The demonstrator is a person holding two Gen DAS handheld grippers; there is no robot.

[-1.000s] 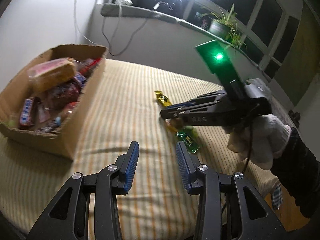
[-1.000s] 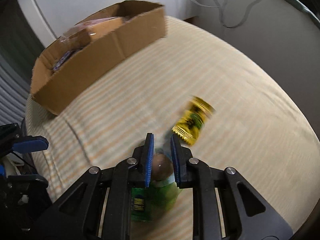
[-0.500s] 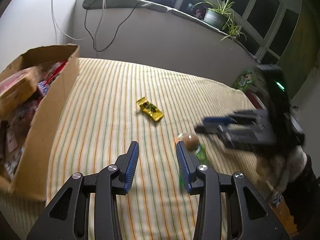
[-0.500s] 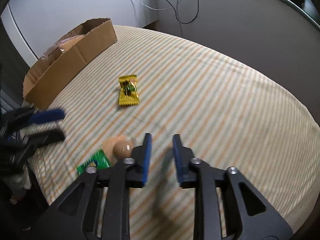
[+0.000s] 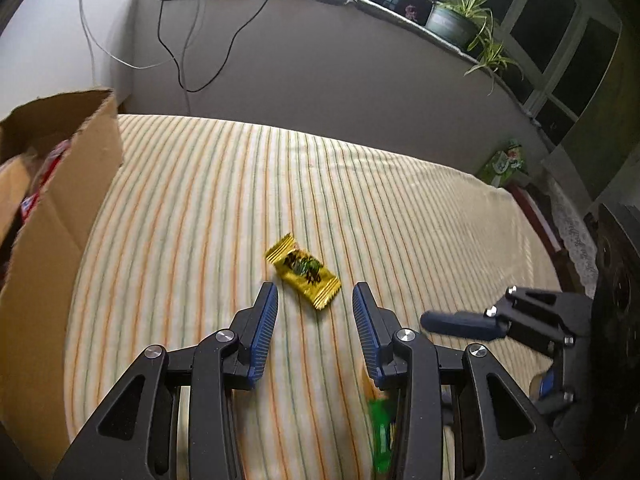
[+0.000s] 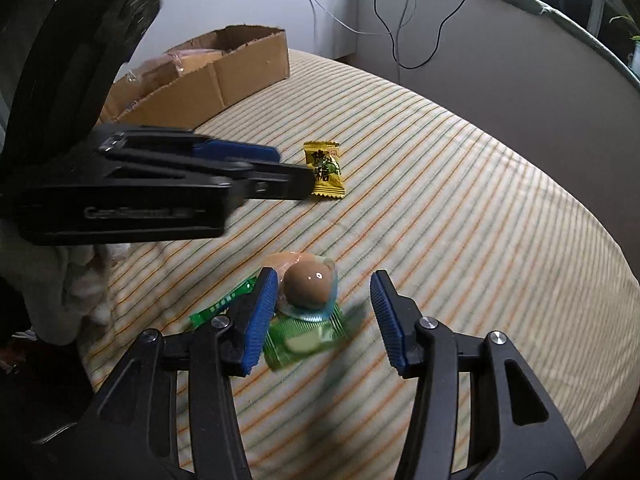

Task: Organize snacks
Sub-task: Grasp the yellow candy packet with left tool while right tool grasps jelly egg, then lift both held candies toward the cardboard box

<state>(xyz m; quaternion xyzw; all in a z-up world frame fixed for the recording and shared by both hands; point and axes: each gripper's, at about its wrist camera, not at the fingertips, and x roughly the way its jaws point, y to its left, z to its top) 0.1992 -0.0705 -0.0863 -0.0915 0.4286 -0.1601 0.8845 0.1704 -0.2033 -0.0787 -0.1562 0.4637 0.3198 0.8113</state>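
A yellow candy wrapper (image 5: 303, 276) lies on the striped bedsheet, just ahead of my open, empty left gripper (image 5: 315, 328); it also shows in the right wrist view (image 6: 325, 169). My right gripper (image 6: 324, 316) is open over a green packet with a brown egg-shaped snack (image 6: 309, 285), which sits near its left finger. A green packet edge (image 5: 381, 434) shows under the left gripper's right finger. The cardboard box (image 5: 52, 216) of snacks stands at the left; in the right wrist view the box (image 6: 224, 76) is at the back.
The striped sheet (image 5: 248, 184) covers a bed against a grey wall with hanging cables (image 5: 180, 60). A window ledge holds potted plants (image 5: 456, 20). A green bag (image 5: 502, 162) stands past the bed's right edge.
My right gripper has opened wider and released the egg snack onto the bed. My left gripper has moved forward toward the yellow candy. The box has slid further left in view.
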